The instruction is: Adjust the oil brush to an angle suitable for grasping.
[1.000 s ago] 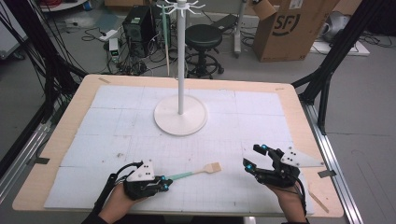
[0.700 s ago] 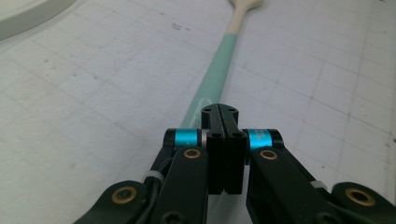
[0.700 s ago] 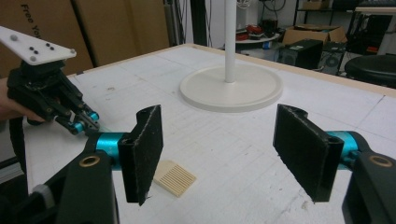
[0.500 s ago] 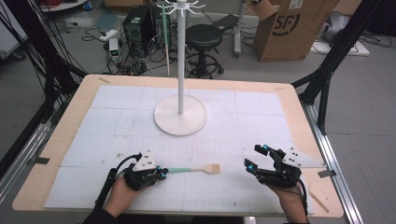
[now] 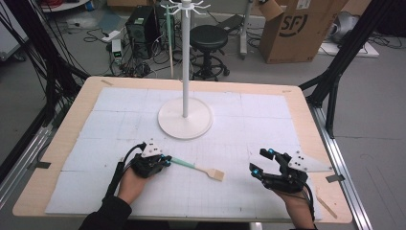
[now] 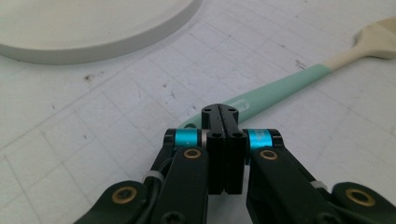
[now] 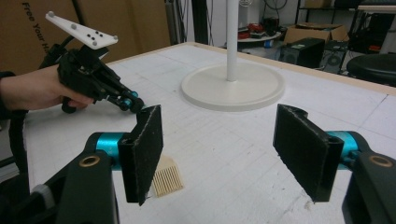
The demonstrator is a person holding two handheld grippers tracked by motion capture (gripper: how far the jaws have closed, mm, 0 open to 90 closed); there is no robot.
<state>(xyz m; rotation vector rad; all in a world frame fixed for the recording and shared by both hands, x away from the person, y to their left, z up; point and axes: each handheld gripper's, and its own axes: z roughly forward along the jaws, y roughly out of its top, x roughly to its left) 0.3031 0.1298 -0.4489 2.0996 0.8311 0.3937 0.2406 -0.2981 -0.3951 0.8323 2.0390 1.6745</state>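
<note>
A brush with a mint-green handle [image 5: 184, 164] and a pale wooden bristle head [image 5: 218, 175] lies flat on the white mat near the table's front. My left gripper [image 5: 165, 160] is shut, its jaws pressed together, with the tips against the handle's end. In the left gripper view the brush handle [image 6: 280, 88] runs away to the upper right from behind the closed tips of my left gripper [image 6: 225, 112]. My right gripper [image 5: 261, 162] rests at the front right, open and holding nothing. The right gripper view shows the right gripper [image 7: 219, 140], the bristle head [image 7: 168, 179] beyond its left pad, and the left gripper [image 7: 133, 103].
A white stand with a round base [image 5: 185, 124] and a tall pole [image 5: 185, 62] with hooks on top rises at the table's middle back. The base's rim [image 6: 93, 28] lies just beyond the left gripper. A wooden border [image 5: 306, 120] frames the mat.
My left gripper has moved away from the table's front edge, taking the handle's end with it. The brush has swung about its head and now points down to the right. The right gripper has stayed put.
</note>
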